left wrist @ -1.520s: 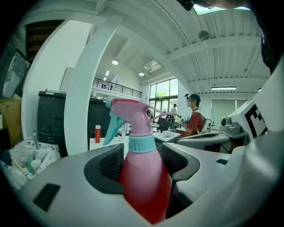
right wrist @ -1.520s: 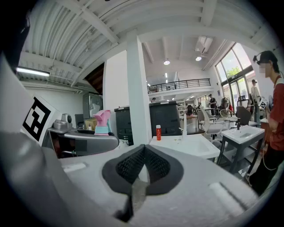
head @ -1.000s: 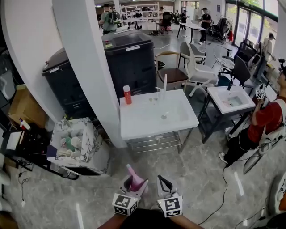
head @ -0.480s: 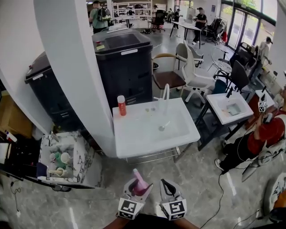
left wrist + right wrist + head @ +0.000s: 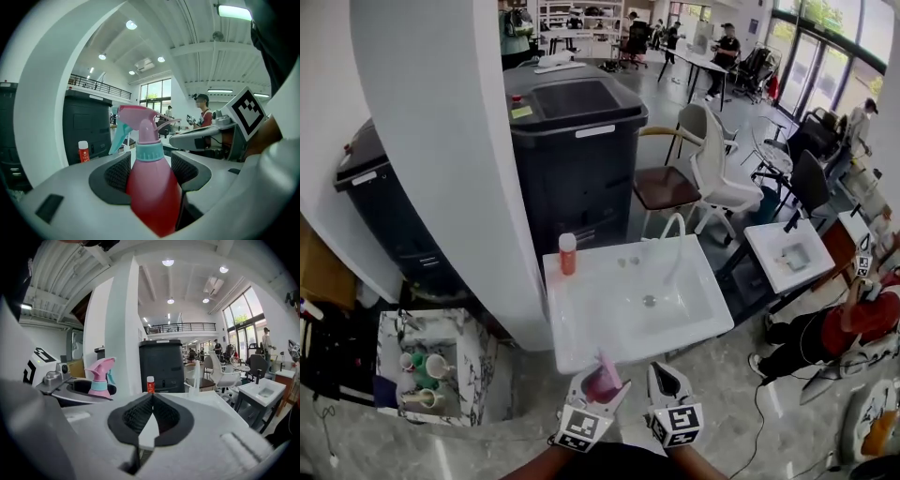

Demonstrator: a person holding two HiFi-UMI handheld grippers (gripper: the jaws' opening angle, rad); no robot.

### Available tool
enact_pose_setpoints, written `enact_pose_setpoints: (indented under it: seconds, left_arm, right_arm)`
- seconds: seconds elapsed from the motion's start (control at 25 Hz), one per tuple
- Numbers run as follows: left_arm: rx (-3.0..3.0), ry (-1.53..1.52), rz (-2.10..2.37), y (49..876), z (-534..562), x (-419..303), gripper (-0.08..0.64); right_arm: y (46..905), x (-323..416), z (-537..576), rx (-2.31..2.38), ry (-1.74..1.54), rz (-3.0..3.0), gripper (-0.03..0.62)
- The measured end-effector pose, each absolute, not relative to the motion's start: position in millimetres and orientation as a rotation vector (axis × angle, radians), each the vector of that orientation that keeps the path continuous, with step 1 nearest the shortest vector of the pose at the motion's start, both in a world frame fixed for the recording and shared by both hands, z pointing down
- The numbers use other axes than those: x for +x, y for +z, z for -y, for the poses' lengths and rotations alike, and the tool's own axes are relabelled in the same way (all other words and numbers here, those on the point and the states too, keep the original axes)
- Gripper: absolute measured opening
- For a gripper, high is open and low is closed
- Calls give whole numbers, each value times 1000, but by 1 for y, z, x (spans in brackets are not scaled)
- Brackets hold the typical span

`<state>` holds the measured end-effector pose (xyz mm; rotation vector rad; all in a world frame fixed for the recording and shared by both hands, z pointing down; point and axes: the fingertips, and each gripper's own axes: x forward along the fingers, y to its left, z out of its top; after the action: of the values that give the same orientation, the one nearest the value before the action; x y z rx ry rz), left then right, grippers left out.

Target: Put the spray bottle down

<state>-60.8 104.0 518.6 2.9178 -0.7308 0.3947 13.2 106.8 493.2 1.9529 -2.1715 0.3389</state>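
My left gripper [image 5: 598, 392] is shut on a spray bottle [image 5: 603, 379] with a pinkish-red body, teal collar and pink head, held upright at the bottom of the head view. In the left gripper view both black pads press the spray bottle [image 5: 152, 187] by its sides. Beside it, my right gripper [image 5: 668, 386] is shut with nothing in it; its pads meet in the right gripper view [image 5: 152, 398], where the spray bottle [image 5: 101, 376] shows at left. Both grippers hang at the front edge of a white sink table [image 5: 581, 352].
On the table's back left stands a small orange bottle [image 5: 568, 253], with a white faucet [image 5: 672, 246] behind the basin. A white column [image 5: 441, 141] and black bins [image 5: 577, 131] rise behind. A crate of cups [image 5: 431, 361] sits left; chairs [image 5: 712, 173], a smaller sink table [image 5: 795, 255] and a seated person [image 5: 853, 323] are right.
Both grippers have travelled forward together with the spray bottle, from open floor up to the front edge of the white sink table. Neither gripper's jaws have changed.
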Motion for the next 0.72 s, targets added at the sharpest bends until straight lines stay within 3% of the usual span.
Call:
enact_pose_setpoints:
  seconds: [0.72]
  left_arm:
    - [2889, 398, 835, 547, 89, -13, 278]
  right_arm:
    - [492, 58, 20, 2027, 314, 2123, -2]
